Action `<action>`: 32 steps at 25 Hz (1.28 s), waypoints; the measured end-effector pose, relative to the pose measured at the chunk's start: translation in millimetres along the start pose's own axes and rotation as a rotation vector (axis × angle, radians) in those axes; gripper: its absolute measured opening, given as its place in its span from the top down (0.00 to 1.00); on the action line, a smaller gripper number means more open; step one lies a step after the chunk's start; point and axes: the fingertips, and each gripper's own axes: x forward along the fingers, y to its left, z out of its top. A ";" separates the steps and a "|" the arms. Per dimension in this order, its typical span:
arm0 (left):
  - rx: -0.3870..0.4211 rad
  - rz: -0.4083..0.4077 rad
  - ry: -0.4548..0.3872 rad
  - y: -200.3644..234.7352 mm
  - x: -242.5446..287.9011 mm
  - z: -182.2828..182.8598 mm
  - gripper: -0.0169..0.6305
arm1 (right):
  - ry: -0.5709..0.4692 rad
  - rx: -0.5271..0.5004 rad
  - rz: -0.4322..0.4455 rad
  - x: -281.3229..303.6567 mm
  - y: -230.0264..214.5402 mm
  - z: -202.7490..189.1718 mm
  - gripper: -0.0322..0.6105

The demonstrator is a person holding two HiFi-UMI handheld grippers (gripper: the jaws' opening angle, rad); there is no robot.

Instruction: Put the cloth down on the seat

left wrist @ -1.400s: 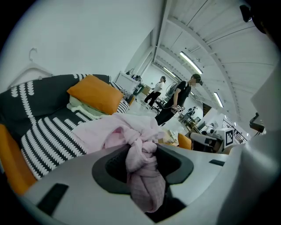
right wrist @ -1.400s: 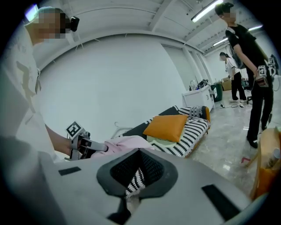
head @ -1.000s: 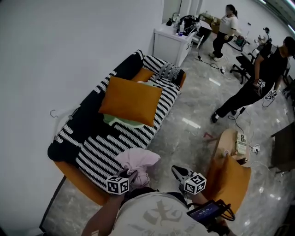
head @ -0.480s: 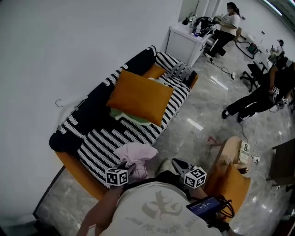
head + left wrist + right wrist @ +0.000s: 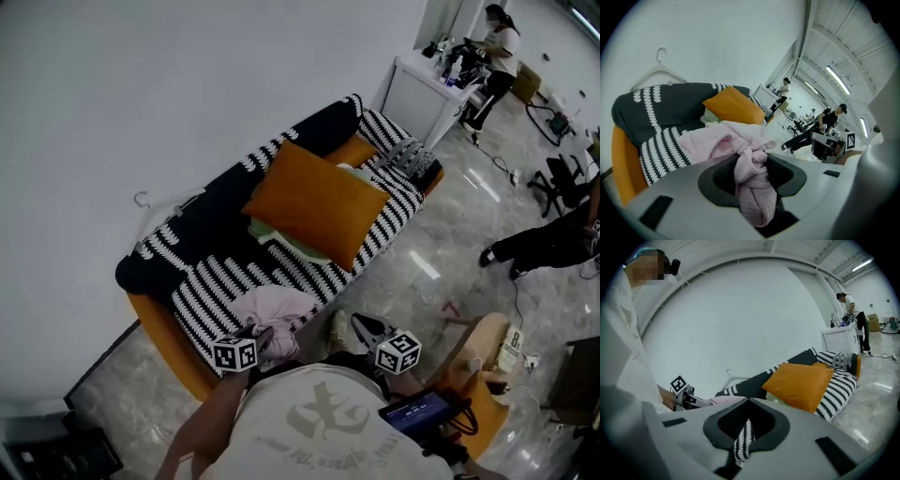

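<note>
A bunched pale pink cloth (image 5: 272, 307) hangs over the near end of the black-and-white striped sofa seat (image 5: 225, 281). My left gripper (image 5: 266, 336) is shut on it. In the left gripper view the cloth (image 5: 740, 140) is knotted between the pads of that gripper (image 5: 750, 176) and spills forward over the striped seat (image 5: 661, 147). My right gripper (image 5: 361, 323) hovers over the floor beside the sofa's front edge, holding nothing. In its own view the right gripper (image 5: 746, 425) is shut, and sofa stripes show through the thin slit.
An orange cushion (image 5: 319, 202) lies mid-seat on a light green cloth (image 5: 281, 242). A grey patterned cloth (image 5: 412, 155) is at the far end. A white hanger (image 5: 155, 200) rests on the backrest. A wooden chair (image 5: 478, 361) stands at my right. Two people (image 5: 548, 242) are beyond.
The head view has swung, so the sofa sits further right and up in the frame. The left gripper still holds the pink cloth over the seat's near end. The right gripper has hardly moved.
</note>
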 end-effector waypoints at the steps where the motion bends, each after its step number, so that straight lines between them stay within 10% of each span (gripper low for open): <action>1: -0.007 0.011 -0.001 -0.2 4.9 6.4 0.71 | 0.010 -0.003 0.014 7.2 -7.9 5.8 0.93; 32: -0.307 0.290 -0.113 -8.4 75.4 93.5 0.71 | 0.253 -0.039 0.415 115.5 -112.7 74.8 0.93</action>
